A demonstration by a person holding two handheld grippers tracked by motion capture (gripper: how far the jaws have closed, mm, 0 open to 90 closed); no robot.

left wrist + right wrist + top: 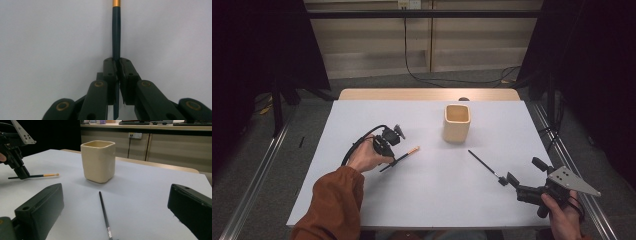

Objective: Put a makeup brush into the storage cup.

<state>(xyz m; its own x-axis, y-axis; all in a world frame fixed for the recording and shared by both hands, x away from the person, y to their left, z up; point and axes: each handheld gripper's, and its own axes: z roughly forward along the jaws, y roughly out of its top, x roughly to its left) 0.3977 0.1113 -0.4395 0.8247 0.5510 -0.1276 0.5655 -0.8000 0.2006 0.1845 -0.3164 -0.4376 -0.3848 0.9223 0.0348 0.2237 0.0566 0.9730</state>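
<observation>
A thin dark-handled brush with an orange end (406,154) lies low over the white table (432,205) at left of centre. My left gripper (393,160) is shut on its handle. In the left gripper view the jaws (117,62) pinch the dark handle (116,37) below its gold ferrule. A second, black brush (484,165) lies flat at right of centre. My right gripper (525,171) stands open just behind its near end, and in the right gripper view that brush (103,211) lies between the spread jaws, untouched. A cream square cup (457,122) stands upright behind both brushes.
The right gripper view shows the cup (98,161) straight ahead and the left gripper (22,173) with its brush (47,175) far left. A wooden strip (427,94) borders the table's far edge. Metal rails (259,170) run along the floor at both sides.
</observation>
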